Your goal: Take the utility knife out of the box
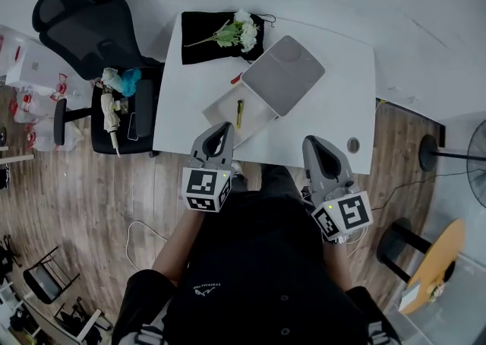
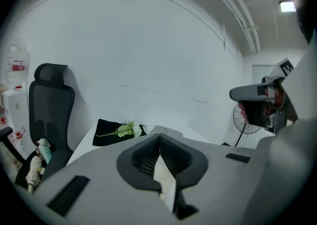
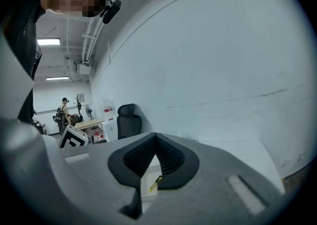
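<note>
An open white box lies on the white table, its grey lid leaning off the far right side. The yellow utility knife rests inside it. My left gripper hovers at the box's near edge, jaws shut and empty. My right gripper is over the table's near edge, right of the box, jaws also together with nothing in them. In the right gripper view, the knife and box show through the gap below the shut tips. In the left gripper view, the tips meet over the box.
A black cloth with white flowers lies at the table's far left. A small red item sits by the box and a round disc near the right front. A black office chair stands left, a round wooden stool right.
</note>
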The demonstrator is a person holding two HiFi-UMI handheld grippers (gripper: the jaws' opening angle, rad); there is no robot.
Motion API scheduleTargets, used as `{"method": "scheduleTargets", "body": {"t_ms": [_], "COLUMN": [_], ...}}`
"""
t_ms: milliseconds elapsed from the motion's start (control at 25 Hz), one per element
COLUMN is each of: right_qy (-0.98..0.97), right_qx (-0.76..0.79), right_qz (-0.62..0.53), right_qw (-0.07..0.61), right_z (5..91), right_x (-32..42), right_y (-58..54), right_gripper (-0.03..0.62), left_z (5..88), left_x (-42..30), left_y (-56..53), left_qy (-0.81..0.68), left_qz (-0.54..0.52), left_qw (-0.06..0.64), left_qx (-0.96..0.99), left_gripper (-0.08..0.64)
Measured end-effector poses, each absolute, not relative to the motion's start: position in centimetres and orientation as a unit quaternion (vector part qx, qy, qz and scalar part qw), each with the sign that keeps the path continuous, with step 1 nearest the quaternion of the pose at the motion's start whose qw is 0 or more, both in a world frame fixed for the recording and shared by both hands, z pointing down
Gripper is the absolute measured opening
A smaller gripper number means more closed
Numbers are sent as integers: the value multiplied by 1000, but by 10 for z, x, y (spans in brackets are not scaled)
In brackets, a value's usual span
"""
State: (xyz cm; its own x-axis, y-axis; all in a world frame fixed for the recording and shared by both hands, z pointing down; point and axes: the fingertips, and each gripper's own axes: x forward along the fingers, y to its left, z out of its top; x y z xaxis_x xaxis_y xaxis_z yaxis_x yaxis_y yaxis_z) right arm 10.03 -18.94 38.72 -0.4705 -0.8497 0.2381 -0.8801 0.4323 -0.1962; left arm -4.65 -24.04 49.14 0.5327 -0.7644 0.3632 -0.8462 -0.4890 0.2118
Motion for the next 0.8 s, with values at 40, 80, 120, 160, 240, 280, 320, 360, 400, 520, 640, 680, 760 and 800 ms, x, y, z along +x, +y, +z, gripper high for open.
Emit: {"method": "scheduleTargets", "body": {"t_ms": [40, 80, 120, 160, 240, 280, 320, 360, 400, 520, 640, 680, 760, 800], "right_qy": [-848, -851, -854, -856, -860, -861, -861, -862, -863, -865, -866, -866, -866, -866], "right_qx": [507, 502, 497, 492, 485, 482, 480, 478, 476, 471, 467, 467, 465, 464], "right_qz": [147, 147, 147, 148, 149, 150, 151, 153, 154, 156, 160, 161, 164, 166], "right_qw": [53, 54, 55, 56, 61, 64, 66, 68, 71, 77, 78, 79, 81, 83], "right_z": [387, 387, 387, 387, 388, 389, 390, 392, 393, 396, 398, 399, 402, 403], "right_x": [101, 102, 103, 105, 110, 112, 115, 117, 119, 122, 124, 124, 125, 125], "right_y": [-195, -202, -208, -215, -228, -234, -240, -245, -250, -261, -270, -272, -276, -277], "right_gripper": [5, 5, 3, 5, 5, 3, 4, 5, 3, 5, 5, 5, 5, 5], "left_z": [496, 501, 505, 510, 518, 523, 528, 533, 538, 551, 568, 574, 587, 594], "left_x": [-46, -44, -43, -42, -39, -37, -35, -33, -32, -26, -20, -19, -18, -17], "left_y": [-244, -249, -253, -257, -266, -270, -274, -277, -279, -286, -293, -297, -302, -304], "left_qy": [-473, -477, -480, -483, -487, -489, -490, -491, -491, -487, -485, -487, -491, -491], "left_qz": [116, 122, 127, 130, 138, 143, 150, 157, 163, 180, 204, 211, 225, 232], "left_qw": [187, 189, 191, 195, 201, 203, 205, 209, 214, 229, 243, 247, 256, 263], "left_qx": [853, 850, 847, 844, 839, 836, 834, 831, 829, 823, 815, 811, 802, 797], "left_gripper": [6, 6, 6, 6, 6, 6, 6, 6, 6, 6, 6, 6, 6, 6]}}
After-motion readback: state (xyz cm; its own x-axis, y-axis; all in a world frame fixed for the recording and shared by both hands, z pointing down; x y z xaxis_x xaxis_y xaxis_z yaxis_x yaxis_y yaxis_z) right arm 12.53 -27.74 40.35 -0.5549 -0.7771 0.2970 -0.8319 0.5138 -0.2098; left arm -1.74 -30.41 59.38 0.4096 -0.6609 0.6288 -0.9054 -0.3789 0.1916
